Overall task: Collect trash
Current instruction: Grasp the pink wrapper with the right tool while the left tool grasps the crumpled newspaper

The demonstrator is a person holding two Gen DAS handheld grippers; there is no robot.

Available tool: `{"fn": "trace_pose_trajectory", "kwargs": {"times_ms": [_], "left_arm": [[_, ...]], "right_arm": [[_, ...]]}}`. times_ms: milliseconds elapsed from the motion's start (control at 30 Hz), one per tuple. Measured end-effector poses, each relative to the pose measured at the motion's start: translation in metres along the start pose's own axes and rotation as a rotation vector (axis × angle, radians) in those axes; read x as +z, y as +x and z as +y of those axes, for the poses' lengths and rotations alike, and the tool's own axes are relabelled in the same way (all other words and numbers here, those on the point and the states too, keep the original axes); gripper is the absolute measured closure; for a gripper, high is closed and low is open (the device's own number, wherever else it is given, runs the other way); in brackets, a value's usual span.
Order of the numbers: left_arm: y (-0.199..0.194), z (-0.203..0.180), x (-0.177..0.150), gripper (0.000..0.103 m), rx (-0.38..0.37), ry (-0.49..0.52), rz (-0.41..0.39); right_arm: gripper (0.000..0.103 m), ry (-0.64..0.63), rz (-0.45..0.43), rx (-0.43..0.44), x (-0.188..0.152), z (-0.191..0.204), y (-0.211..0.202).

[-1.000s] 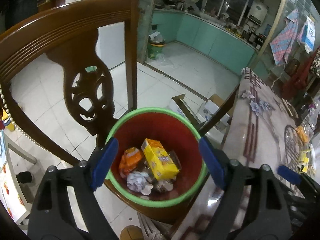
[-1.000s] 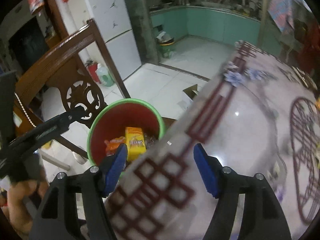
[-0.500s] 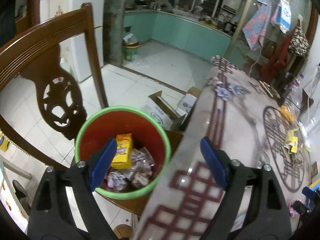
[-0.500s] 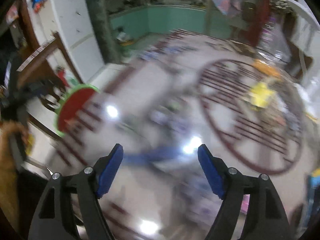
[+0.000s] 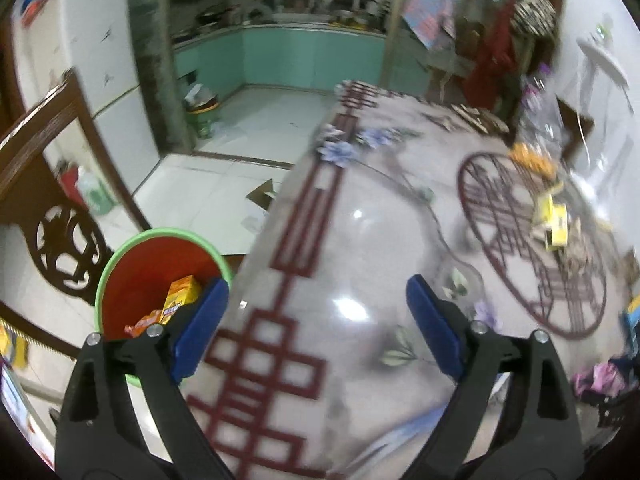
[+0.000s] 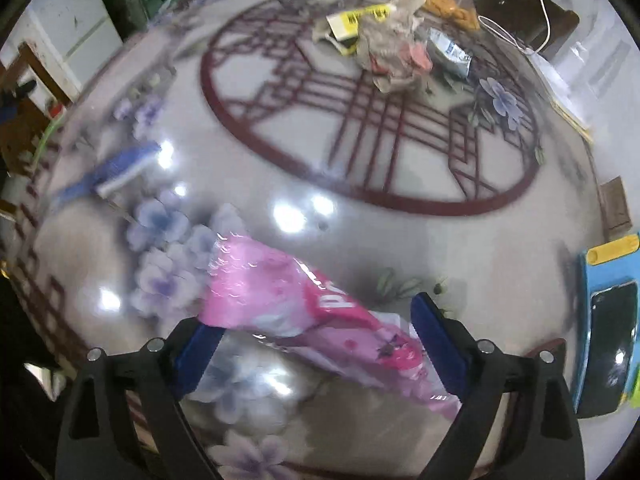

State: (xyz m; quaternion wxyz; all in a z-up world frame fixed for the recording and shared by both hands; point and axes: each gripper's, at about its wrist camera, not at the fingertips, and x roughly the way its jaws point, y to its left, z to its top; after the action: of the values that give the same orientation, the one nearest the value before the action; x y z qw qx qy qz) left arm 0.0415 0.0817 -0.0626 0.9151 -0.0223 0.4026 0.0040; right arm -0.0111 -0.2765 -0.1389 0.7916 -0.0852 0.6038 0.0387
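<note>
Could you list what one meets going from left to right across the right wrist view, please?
Blue brush → pink wrapper → pile of crumpled trash → blue phone holder.

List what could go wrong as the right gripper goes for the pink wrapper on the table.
1. The pink wrapper lies flat and slanted on the glossy table; the open right gripper, whose fingers have just been opening, may slide over it or pinch only an edge.
2. The blue phone holder sits close by on the right and could get knocked.
3. The bin stands off the table's edge, so a loosely held wrapper might drop on the way.
</note>
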Motion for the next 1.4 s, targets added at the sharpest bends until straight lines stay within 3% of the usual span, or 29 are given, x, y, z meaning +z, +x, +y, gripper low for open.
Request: {"fn": "trace_pose_trajectory", "kwargs": {"times_ms": [67,133,200,300,367,467,600,733,900,1000,1067,1100,1133,1400], "left_arm": [[0.001,-0.016,-0.005,0.014,0.015,0.059,-0.005],[0.005,-0.033,-0.012,0.014,0.048,0.138,-0.008],[0.011,-0.044,-0.018,0.014,0.057,0.162,0.018],[0.017,-0.061,-0.020,0.014,0.012,0.113,0.040],[0.019,-0.082,-0.021,0.014,-0.010,0.107,0.030],[0.034,-0.138,-0.015,0.014,-0.128,0.108,0.080],[0.048,-0.221,-0.003,0.014,-0.260,0.164,0.131],[0.059,-0.291,0.012,0.014,-0.297,0.235,0.128],[0.088,-0.347,0.018,0.014,-0.296,0.266,0.187],[0.104,-0.363,0.017,0.017,-0.280,0.280,0.208],[0.111,-0.369,0.016,0.024,-0.282,0.291,0.208],[0.114,-0.372,0.016,0.034,-0.274,0.298,0.211],[0.116,-0.373,0.015,0.053,-0.277,0.303,0.221],[0.096,-0.346,0.009,0.060,-0.309,0.275,0.201]], "right_arm": [[0.024,-0.068,0.008,-0.087,-0.001,0.005,0.004],[0.041,-0.121,0.015,-0.141,-0.005,0.010,0.007],[0.078,-0.135,-0.004,-0.146,-0.008,0.014,0.004],[0.078,-0.091,-0.110,-0.117,-0.005,0.012,-0.018],[0.078,0.007,-0.188,-0.016,-0.004,-0.001,-0.036],[0.076,0.183,-0.269,0.147,-0.002,-0.027,-0.054],[0.073,0.367,-0.279,0.264,-0.004,-0.060,-0.054],[0.073,0.493,-0.247,0.329,-0.001,-0.085,-0.041],[0.073,0.514,-0.294,0.295,0.001,-0.094,-0.050],[0.073,0.554,-0.305,0.319,0.000,-0.104,-0.048],[0.073,0.567,-0.305,0.313,-0.002,-0.109,-0.046],[0.072,0.571,-0.304,0.307,-0.003,-0.111,-0.046],[0.072,0.574,-0.303,0.304,-0.003,-0.112,-0.044],[0.072,0.572,-0.306,0.275,-0.002,-0.111,-0.044]]}}
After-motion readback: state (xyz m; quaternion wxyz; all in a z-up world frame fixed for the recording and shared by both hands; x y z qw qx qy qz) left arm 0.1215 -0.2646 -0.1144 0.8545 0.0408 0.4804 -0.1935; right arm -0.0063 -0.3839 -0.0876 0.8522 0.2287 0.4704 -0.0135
